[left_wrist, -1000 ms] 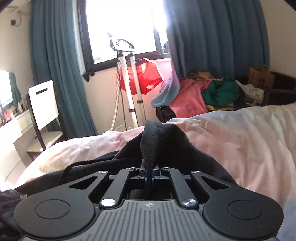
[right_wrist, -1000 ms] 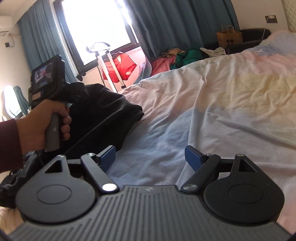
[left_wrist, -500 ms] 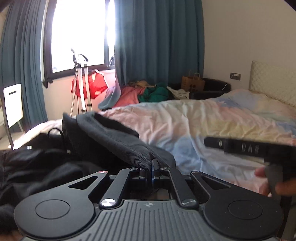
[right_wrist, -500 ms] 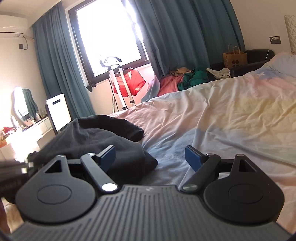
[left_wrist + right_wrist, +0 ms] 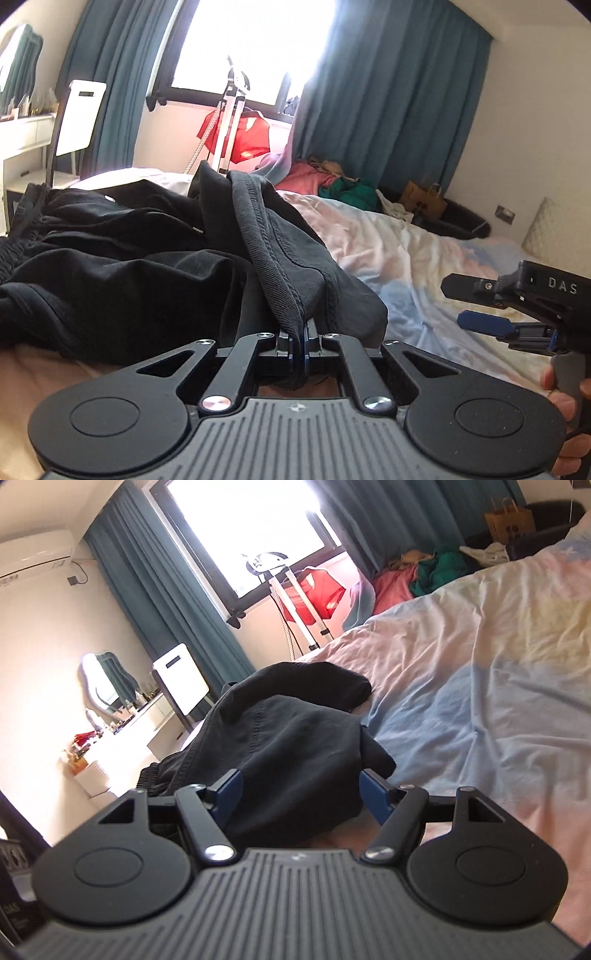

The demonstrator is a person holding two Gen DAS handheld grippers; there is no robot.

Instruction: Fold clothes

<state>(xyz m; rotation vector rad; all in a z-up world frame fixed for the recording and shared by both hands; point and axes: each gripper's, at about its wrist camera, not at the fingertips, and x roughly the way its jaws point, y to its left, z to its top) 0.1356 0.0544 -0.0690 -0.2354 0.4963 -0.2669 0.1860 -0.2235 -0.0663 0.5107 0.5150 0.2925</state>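
Only readable text I can spot is "DAS" in pale letters on the side of the right gripper (image 5: 480, 308), over the bed (image 5: 424, 251). There's more print low on a black body (image 5: 16, 919) at the left edge of the right wrist view, too blurry to read.

Black garment (image 5: 122, 273), crumpled in a loose heap on the bed (image 5: 417, 251), its folds running irregularly. A ribbed, stitched hem (image 5: 273, 254) rises as a ridge from the heap, its near end pinched between the left tongs (image 5: 297, 347). Stitched seam visible across the upper fold.
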